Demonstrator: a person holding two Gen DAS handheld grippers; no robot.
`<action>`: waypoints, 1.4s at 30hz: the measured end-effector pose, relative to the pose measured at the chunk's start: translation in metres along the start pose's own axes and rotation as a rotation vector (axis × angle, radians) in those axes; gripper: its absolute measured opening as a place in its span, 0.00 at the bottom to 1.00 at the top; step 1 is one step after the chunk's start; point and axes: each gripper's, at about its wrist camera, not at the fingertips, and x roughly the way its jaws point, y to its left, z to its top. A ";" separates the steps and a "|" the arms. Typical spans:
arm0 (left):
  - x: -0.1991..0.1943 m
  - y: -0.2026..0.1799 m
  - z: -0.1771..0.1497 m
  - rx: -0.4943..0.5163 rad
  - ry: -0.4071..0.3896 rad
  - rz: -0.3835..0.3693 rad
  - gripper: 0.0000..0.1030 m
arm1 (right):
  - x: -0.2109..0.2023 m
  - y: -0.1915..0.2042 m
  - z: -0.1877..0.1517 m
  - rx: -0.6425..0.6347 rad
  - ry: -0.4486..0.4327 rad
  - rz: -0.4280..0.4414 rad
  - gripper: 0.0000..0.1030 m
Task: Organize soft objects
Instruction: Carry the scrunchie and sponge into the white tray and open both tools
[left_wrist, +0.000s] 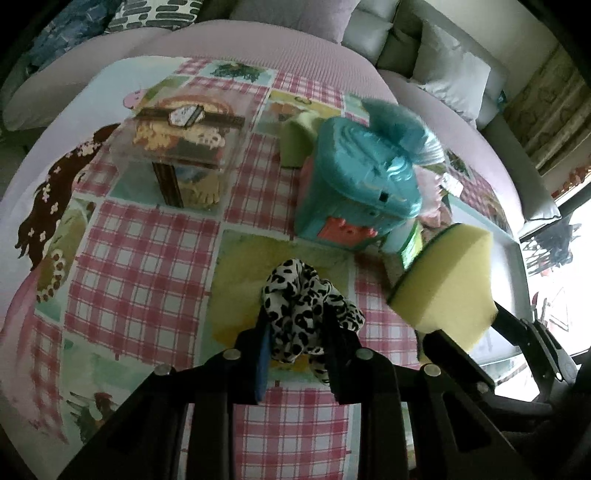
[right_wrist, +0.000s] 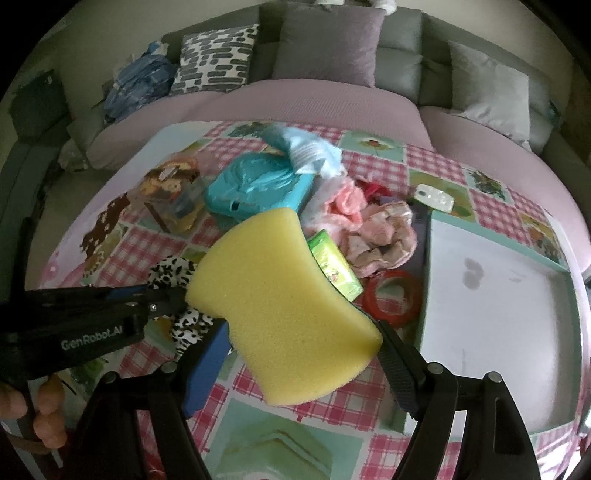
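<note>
My left gripper (left_wrist: 295, 319) is shut on a black-and-white leopard-print scrunchie (left_wrist: 308, 302), held a little above the checked tablecloth (left_wrist: 147, 266). In the right wrist view that same left gripper (right_wrist: 166, 301) reaches in from the left with the scrunchie (right_wrist: 168, 271) bunched at its tips. My right gripper (right_wrist: 299, 328) is shut on a big yellow sponge (right_wrist: 280, 288), with one finger pressed on each side of it. In the left wrist view the sponge (left_wrist: 443, 280) shows its dark green backing and hangs to the right of the scrunchie.
A teal lidded box (left_wrist: 354, 184) and a clear plastic box (left_wrist: 177, 147) stand mid-table. Pink cloths (right_wrist: 376, 236), a green packet (right_wrist: 334, 266) and a red tape ring (right_wrist: 391, 299) lie beside a white tray (right_wrist: 495, 314). A sofa with cushions (right_wrist: 328, 44) lines the back.
</note>
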 end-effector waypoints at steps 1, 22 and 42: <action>-0.004 0.004 0.000 0.001 -0.002 0.000 0.26 | -0.003 -0.002 -0.001 0.006 -0.002 -0.001 0.78; -0.061 -0.127 0.040 0.301 -0.159 -0.039 0.26 | -0.049 -0.139 0.016 0.361 -0.117 -0.148 0.78; 0.030 -0.274 0.065 0.462 -0.088 -0.144 0.26 | -0.044 -0.299 0.001 0.664 -0.057 -0.340 0.79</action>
